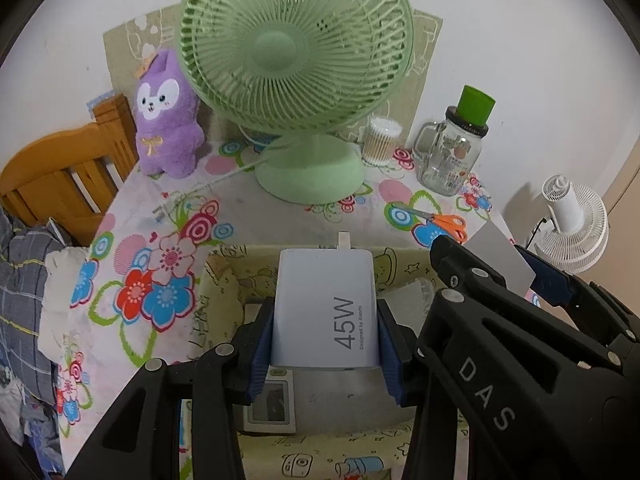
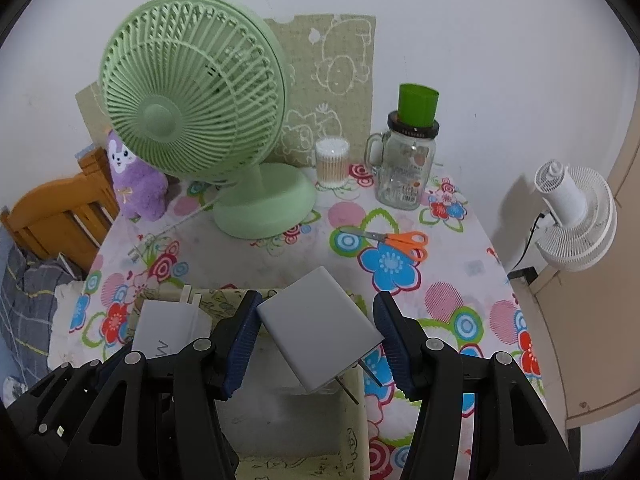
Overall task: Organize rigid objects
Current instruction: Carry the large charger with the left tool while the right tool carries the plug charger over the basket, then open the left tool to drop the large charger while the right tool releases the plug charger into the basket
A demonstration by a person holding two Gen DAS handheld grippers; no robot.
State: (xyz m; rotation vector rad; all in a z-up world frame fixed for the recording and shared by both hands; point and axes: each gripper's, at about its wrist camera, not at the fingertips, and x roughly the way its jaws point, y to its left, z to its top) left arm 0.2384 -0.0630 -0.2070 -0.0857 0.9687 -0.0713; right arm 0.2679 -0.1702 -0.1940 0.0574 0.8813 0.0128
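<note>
Two tools: left tool (image 1: 326, 344) pinches 45W charger (image 1: 326, 308); right tool (image 2: 316, 344) pinches grey charger (image 2: 318, 326) cornerwise
Risk: tilted grey charger may twist free, missing fabric bin (image 2: 354, 420)

Evenly, softly lit; sharp throughout. Faint shadow cast at nine o'clock of the white fan (image 2: 576, 220). Heavy fisheye bending, dark vignette at corners. No glare.
</note>
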